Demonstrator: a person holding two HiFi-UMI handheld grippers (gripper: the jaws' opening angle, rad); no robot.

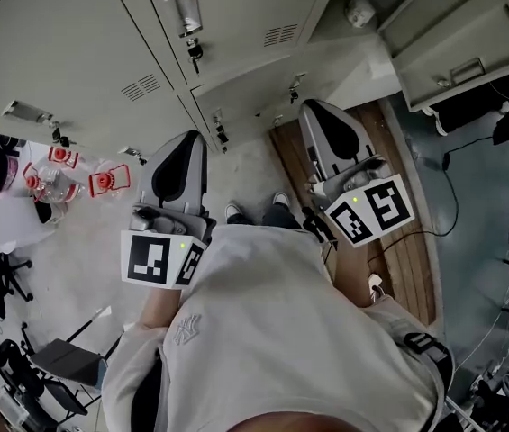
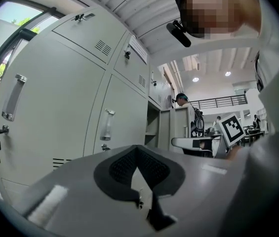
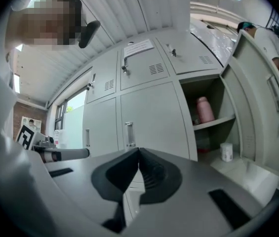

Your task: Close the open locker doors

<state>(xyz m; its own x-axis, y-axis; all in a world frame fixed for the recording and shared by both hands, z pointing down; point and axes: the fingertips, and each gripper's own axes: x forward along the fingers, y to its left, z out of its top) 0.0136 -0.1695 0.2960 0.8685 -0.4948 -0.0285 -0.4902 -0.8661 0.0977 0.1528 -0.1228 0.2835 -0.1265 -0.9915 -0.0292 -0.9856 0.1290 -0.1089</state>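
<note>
Head view: left gripper and right gripper are held by the chest, aimed at the lockers; one open locker door stands on the right

Left gripper view: jaws together, empty

Right gripper view: jaws together, empty; one pink bottle and one white jar sit inside

Head view looks down; both gripper views face lockers, seemingly close
</note>
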